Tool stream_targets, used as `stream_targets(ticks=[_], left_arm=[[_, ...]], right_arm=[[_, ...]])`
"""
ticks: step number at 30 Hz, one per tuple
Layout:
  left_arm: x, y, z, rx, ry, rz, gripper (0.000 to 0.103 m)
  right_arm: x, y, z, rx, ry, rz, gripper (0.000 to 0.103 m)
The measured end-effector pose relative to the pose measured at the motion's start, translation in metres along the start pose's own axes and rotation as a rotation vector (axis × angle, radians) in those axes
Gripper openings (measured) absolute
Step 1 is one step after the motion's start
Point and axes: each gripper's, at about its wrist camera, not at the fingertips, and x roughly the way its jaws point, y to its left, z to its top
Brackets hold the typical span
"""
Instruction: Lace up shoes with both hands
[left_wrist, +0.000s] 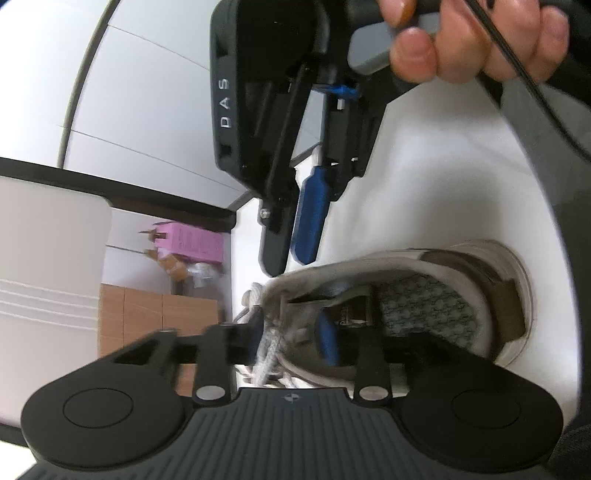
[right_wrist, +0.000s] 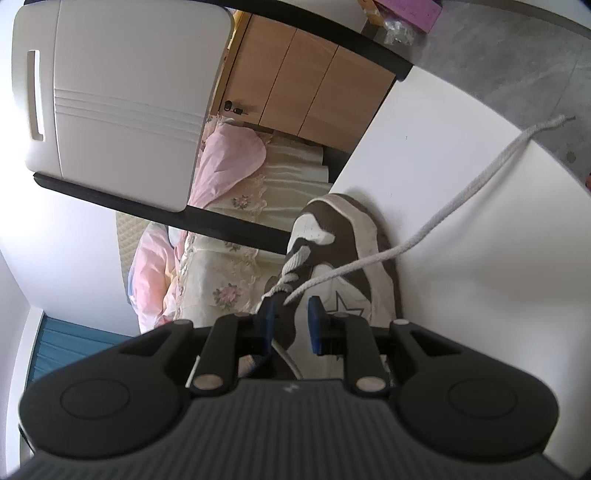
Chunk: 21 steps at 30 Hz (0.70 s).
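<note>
Plainly, "DAS" marks the right hand-held gripper (left_wrist: 290, 264), narrowly parted, while the left hand-held gripper (left_wrist: 290, 339) gapes astride laces (left_wrist: 267, 356).

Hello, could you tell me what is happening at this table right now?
A person is lacing a brown-and-white shoe that lies on the white table, working a hand-held gripper in each hand. The left hand-held gripper is at the laces with its jaws apart. The right hand-held gripper hovers over the shoe, jaws apart too. One loose grey lace trails across the table.

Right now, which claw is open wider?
The left claw: its fingers straddle the sneaker's laces, while the right claw's stand closer together.
</note>
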Motion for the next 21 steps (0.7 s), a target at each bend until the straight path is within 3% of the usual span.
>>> stream_targets(ticks=[1,3,8,15,17,19,21], left_arm=[[-0.003,-0.001,0.000,-0.003,0.000,0.024,0.054],[-0.007,0.002,0.001,-0.019,0.004,0.019,0.056],[-0.018,-0.007,0.001,0.005,0.043,0.038,0.057],[-0.014,-0.001,-0.001,-0.062,0.100,0.063,0.056],[-0.013,0.000,0.001,-0.075,0.114,0.063,0.052],[-0.014,-0.004,0.000,-0.086,0.128,0.071,0.029],[-0.019,-0.009,0.000,-0.089,0.138,0.070,0.015]], right_arm=[[0.000,0.000,0.000,0.001,-0.001,0.000,0.022],[0.000,-0.001,0.000,0.006,-0.004,0.003,0.022],[-0.002,-0.002,0.001,0.024,-0.010,0.012,0.022],[-0.003,0.000,0.000,0.026,-0.008,0.022,0.022],[-0.004,0.000,0.001,0.026,-0.012,0.025,0.022],[-0.004,0.000,0.001,0.029,-0.014,0.031,0.022],[-0.004,0.002,0.001,0.023,-0.017,0.035,0.022]])
